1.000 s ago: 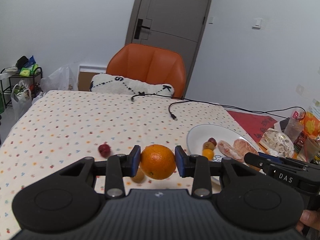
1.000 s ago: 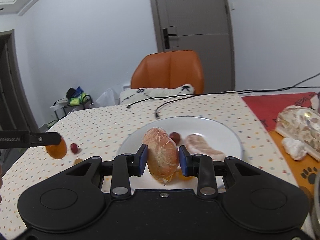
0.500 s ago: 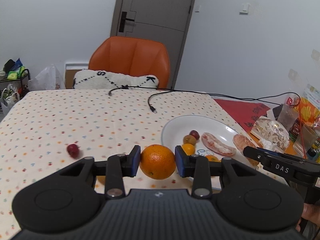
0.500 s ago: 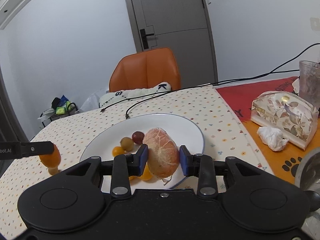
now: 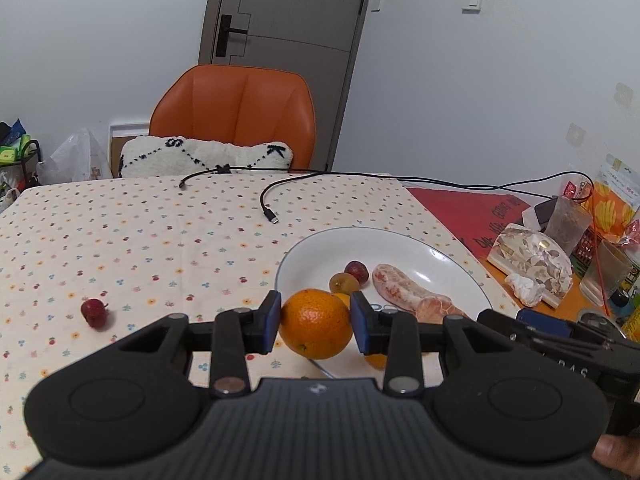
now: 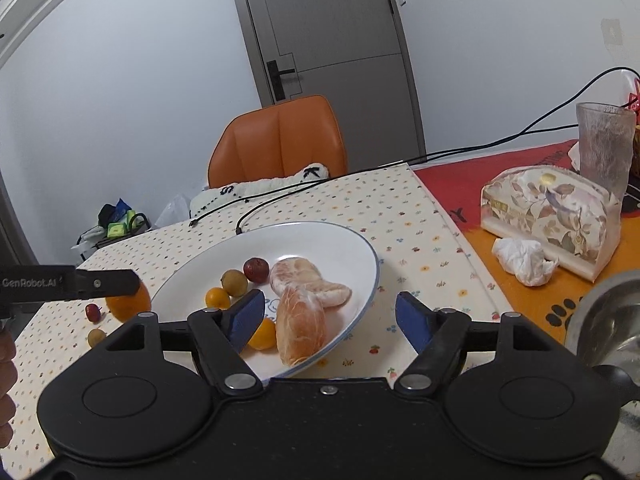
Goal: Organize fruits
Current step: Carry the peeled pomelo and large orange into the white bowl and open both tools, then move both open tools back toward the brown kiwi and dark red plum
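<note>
My left gripper is shut on a round orange, held just above the near left rim of the white plate. My right gripper stands open over the plate's front edge. A peeled citrus segment lies free on the plate between its spread fingers, against a second segment. A red fruit, a brownish one and two small orange ones also lie on the plate. On the cloth to the left sit a red fruit and a small brownish fruit.
A floral tissue box, a crumpled tissue, a glass and a metal bowl crowd the right side. Black cables cross the far table. An orange chair with a pillow stands behind.
My right gripper has opened and let go of the peeled segment, which now rests on the plate. My left gripper has carried the orange rightward to the plate's edge.
</note>
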A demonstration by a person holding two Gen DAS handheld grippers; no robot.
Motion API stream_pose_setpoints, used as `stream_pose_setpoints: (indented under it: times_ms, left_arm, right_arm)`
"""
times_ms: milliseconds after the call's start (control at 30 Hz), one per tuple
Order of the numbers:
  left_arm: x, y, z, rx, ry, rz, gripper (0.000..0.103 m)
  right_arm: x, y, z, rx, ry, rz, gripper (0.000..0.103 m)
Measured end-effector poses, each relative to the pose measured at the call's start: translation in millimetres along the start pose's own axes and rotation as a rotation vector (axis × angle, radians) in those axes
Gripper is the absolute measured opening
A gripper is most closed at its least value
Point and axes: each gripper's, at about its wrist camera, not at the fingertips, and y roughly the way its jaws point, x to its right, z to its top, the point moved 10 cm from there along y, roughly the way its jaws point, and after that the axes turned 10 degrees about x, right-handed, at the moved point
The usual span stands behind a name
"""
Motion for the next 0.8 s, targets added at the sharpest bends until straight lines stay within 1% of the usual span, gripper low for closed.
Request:
stream_pose_setpoints:
  times_ms: [67, 200, 367, 500, 633, 667, 767, 800]
  left_arm:
    - [2.1, 1.4, 0.3, -0.002, 0.003, -0.001, 0.036]
    - [2.6, -0.7, 6.3, 0.029, 0.023, 0.017, 0.043]
    - [-6.0, -6.8, 13.4, 0.042, -0.007, 0.037, 0.047]
    - [-10.7, -14.8, 12.0, 0.049, 0.001, 0.048, 0.055]
    - [-15.0, -21.2, 10.4, 0.049, 0.004, 0.053, 0.057]
    - [-17.0, -23.3, 10.9, 0.051, 0.003, 0.057, 0.059]
    - [-23.7, -31.4, 12.8, 0.071, -0.005, 0.066, 0.07]
    - [-26.6, -34.2, 12.9, 0.078, -0.008, 0.069, 0.073]
  right_arm:
    - [-1.5, 0.8, -1.3, -0.002, 0.002, 0.008, 0.072]
    - [-4.7, 3.1, -2.4, -0.009, 0.002, 0.016, 0.072]
    - [-7.8, -2.8, 2.6, 0.007, 0.002, 0.022, 0.073]
    - [-10.3, -6.2, 3.2, 0.009, 0.009, 0.025, 0.074]
    - [-17.5, -9.1, 5.1, 0.011, 0.0, 0.03, 0.076]
    - [-20.1, -10.1, 6.1, 0.013, -0.003, 0.031, 0.077]
    - [-28.6, -13.0, 10.1, 0.019, -0.019, 0.034, 0.079]
    - [-31.7, -14.6, 11.2, 0.024, -0.025, 0.033, 0.082]
